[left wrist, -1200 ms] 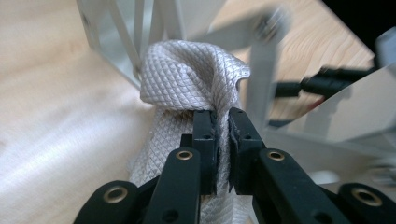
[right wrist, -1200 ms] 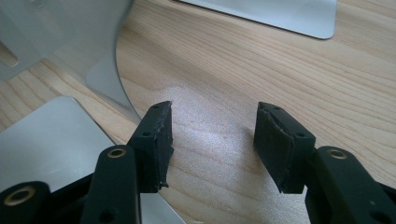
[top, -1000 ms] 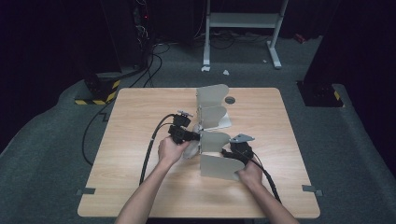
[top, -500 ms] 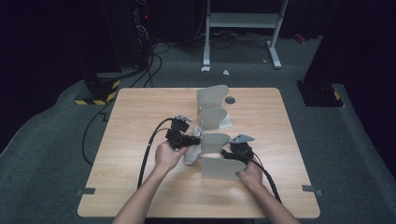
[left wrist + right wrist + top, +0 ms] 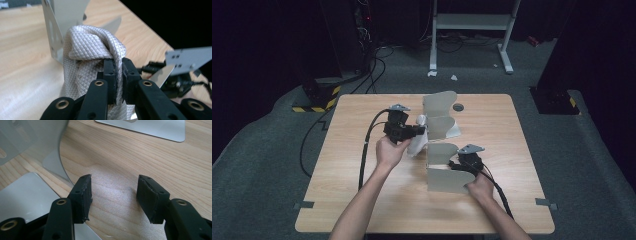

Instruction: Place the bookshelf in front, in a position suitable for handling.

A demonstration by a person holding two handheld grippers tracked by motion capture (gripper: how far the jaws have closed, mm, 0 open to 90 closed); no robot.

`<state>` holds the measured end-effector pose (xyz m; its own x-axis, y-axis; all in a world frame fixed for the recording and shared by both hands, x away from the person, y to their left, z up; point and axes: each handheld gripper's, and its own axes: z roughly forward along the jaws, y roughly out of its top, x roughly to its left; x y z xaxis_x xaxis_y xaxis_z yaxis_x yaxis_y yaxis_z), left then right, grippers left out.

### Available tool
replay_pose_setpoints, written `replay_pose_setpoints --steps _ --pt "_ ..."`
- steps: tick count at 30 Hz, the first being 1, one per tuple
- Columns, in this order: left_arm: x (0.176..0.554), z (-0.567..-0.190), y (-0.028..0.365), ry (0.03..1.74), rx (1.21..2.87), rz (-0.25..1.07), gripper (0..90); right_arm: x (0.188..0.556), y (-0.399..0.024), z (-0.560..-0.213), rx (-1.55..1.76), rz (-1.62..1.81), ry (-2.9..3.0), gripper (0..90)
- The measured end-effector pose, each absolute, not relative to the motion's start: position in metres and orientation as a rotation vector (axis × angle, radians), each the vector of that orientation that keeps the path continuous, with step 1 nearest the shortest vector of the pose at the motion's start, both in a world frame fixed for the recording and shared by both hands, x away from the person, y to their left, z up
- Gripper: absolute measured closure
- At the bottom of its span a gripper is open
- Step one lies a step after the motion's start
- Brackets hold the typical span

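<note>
High view, from the left: my left claw [image 5: 421, 131] hangs above the pale wooden desk [image 5: 347, 175], its jaws pressed together on a fold of the white, diamond-textured cloth [image 5: 417, 142]. The cloth dangles from that pinch just beside the grey metal rack with curved upright dividers [image 5: 439, 117], its lower end near or on the desktop; I cannot tell which.

In the left gripper view the grip is plain. The black pads clamp the fabric [image 5: 86, 53] tightly, and a hump of it bulges over the jaw tips. The rack's nearest upright [image 5: 53, 32] stands right behind the cloth, close to it or touching.

Further right, my right claw [image 5: 457, 165] sits low at the nearer section of the rack, beside a curved divider [image 5: 447, 180]. In the right gripper view its jaws [image 5: 113, 195] stand spread with nothing between them, bare desk below, and a metal plate [image 5: 22, 192] to one side.

As I judge it, the pick-up is done: the cloth is secured and lifted, but it is not yet placed on or in the rack. What is left is carrying it to a divider and draping or slotting it there. My right claw is free to steady the rack.
</note>
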<state>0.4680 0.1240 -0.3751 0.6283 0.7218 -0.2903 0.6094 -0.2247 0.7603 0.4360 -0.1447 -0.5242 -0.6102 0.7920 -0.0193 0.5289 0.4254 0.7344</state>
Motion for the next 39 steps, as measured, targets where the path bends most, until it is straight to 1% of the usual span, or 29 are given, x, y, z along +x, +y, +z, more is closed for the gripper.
replay_pose_setpoints --steps 4,13,16,18,19,22,25,27,30,34,39 --pt "0.48 -0.381 0.116 1.077 1.939 0.155 82.9 0.436 -0.145 -0.524 1.13 1.002 2.322 46.1" --pt "0.497 -0.415 0.108 1.164 2.054 0.126 83.0 0.436 -0.145 -0.524 1.13 1.003 2.322 46.1" --pt "0.499 -0.417 0.111 1.177 2.029 0.104 83.0 0.436 -0.145 -0.524 1.13 1.003 2.322 46.1" --pt "0.497 -0.408 0.119 1.151 1.952 0.133 83.2 0.436 -0.145 -0.524 1.13 1.003 2.322 46.1" --pt "0.496 -0.403 0.123 1.142 1.904 0.123 83.2 0.436 -0.145 -0.524 1.129 1.003 2.322 46.0" --pt "0.501 -0.391 0.128 1.144 1.898 0.147 83.1 0.436 -0.145 -0.524 1.129 1.003 2.322 46.0" --pt "0.508 -0.392 0.128 1.165 1.886 0.153 83.0 0.436 -0.145 -0.524 1.128 1.002 2.322 46.0" --pt "0.512 -0.397 0.124 1.177 1.9 0.142 83.0 0.436 -0.145 -0.524 1.127 1.002 2.322 46.0" --pt "0.515 -0.408 0.114 1.183 1.959 0.161 83.1 0.436 -0.145 -0.524 1.128 1.003 2.323 46.0" --pt "0.52 -0.423 0.112 1.218 2.005 0.153 83.1 0.436 -0.145 -0.524 1.128 1.003 2.323 46.0" --pt "0.524 -0.46 0.106 1.277 2.083 0.098 83.1 0.436 -0.145 -0.524 1.128 1.002 2.322 46.0"
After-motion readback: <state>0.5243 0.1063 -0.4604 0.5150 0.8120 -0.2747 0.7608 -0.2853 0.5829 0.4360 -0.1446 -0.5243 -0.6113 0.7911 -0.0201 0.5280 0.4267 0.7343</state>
